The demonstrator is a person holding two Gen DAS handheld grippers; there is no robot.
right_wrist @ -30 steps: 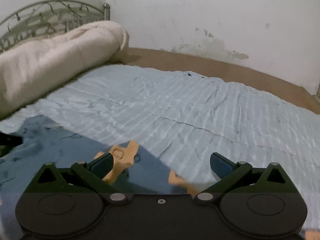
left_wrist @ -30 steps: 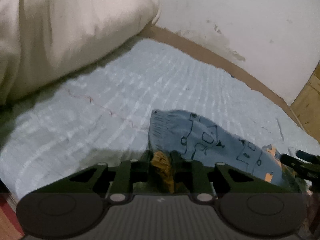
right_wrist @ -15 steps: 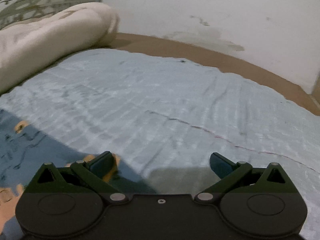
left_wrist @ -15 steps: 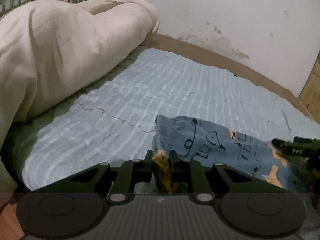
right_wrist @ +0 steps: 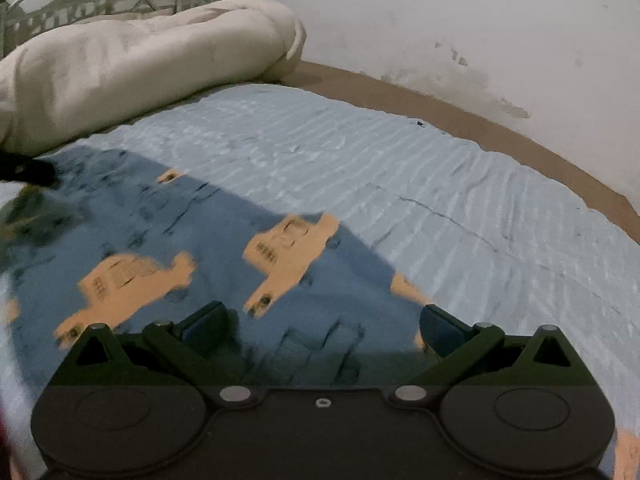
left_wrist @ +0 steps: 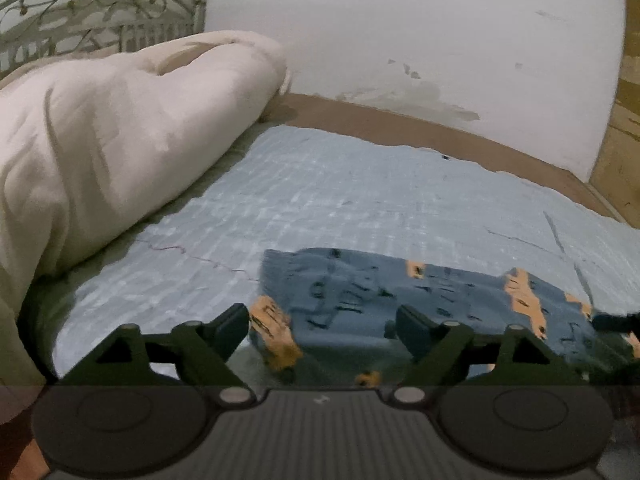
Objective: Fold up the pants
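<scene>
Left view: my left gripper (left_wrist: 322, 326) is opening, pads clear of the pants (left_wrist: 420, 292); blurred hem lies between them on the sheet (left_wrist: 340, 184).
Right view: my right gripper (right_wrist: 322, 326) gapes, gripping nothing; pants (right_wrist: 224, 240) spread below, near edge hidden.

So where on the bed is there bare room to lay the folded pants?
Free: the light blue sheet between the pants and the brown bed edge along the wall, and the strip between the pants and the cream duvet. Crowded: the near edge, where both open claws hover over the pants.
</scene>
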